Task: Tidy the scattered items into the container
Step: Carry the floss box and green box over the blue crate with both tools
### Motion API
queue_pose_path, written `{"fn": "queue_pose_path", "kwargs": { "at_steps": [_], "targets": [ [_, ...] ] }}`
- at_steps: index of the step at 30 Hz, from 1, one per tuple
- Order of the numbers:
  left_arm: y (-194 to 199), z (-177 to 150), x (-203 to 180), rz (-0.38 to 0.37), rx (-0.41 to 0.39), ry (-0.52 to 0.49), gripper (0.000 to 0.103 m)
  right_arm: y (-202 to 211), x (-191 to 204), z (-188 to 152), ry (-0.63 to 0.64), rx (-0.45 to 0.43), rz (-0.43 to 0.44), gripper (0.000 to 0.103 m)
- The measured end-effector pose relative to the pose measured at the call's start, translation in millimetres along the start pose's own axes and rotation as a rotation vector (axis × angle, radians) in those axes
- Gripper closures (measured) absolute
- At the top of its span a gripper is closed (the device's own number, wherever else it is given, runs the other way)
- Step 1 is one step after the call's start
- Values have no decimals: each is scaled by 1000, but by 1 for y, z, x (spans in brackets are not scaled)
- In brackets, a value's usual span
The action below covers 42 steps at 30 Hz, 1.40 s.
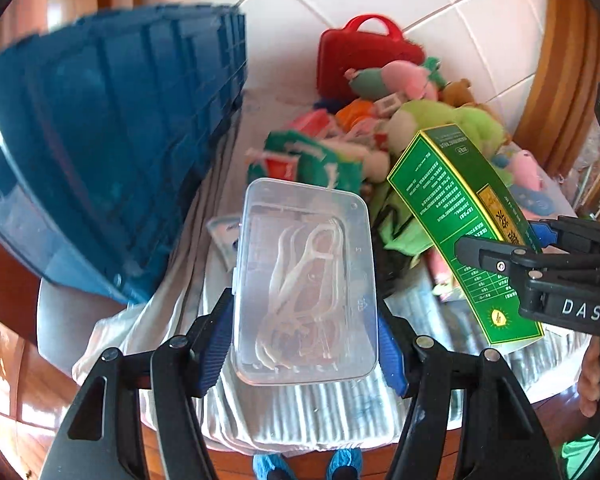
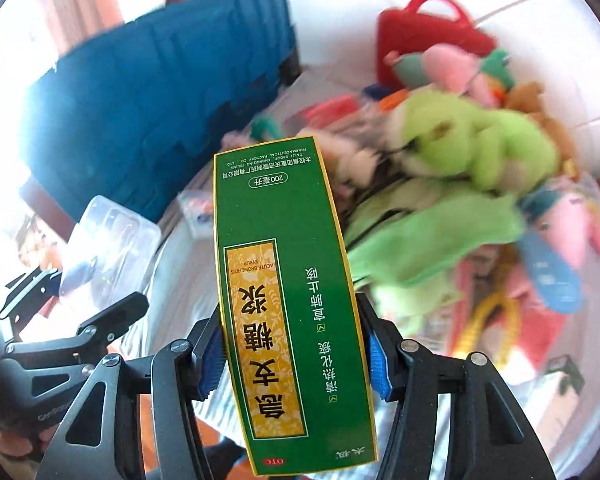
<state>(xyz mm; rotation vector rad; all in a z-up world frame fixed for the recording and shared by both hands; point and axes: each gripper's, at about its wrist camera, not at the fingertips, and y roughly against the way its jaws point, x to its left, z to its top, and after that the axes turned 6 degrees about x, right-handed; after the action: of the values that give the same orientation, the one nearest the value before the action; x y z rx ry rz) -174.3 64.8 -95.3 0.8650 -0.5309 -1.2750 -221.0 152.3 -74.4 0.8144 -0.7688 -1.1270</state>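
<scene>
A: Clear plastic case (image 1: 305, 280) clamped in the left gripper (image 1: 305, 332), long axis straight ahead.
B: Green box (image 2: 290, 300) gripped right (image 2: 296, 356); blue container (image 1: 112, 152) lies left (2 loads, left hand nearer).

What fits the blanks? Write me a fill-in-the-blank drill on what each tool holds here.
1. The left tool grips a clear plastic box of white ____.
2. The right tool grips a tall cardboard carton coloured ____.
3. The big ribbed plastic crate is ____.
4. The handled plastic case behind the toys is ____.

Missing words: floss picks; green; blue; red
</scene>
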Motion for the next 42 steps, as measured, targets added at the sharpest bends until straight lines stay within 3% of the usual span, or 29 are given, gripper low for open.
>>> {"fn": "queue_pose_path", "kwargs": {
  "at_steps": [8,18,23,28,32,42],
  "targets": [
    [68,24,-8,-92,-140,-117,40,73,7,-3,-83,-146,-112,46],
    [134,37,57,-181,-265,-288,40,120,102,8,-180,-272,-211,47],
    [158,63,76,-195,-331,-307,40,137,144,33,-181,-323,-243,47],
    [176,90,93,-146,-430,-271,40,158,170,69,-111,-397,-268,46],
    [184,112,116,-104,-457,-226,40,163,187,103,-41,-444,-245,46],
    [163,172,222,61,-417,-113,40,121,262,215,96,-410,-177,46]
  ]
}}
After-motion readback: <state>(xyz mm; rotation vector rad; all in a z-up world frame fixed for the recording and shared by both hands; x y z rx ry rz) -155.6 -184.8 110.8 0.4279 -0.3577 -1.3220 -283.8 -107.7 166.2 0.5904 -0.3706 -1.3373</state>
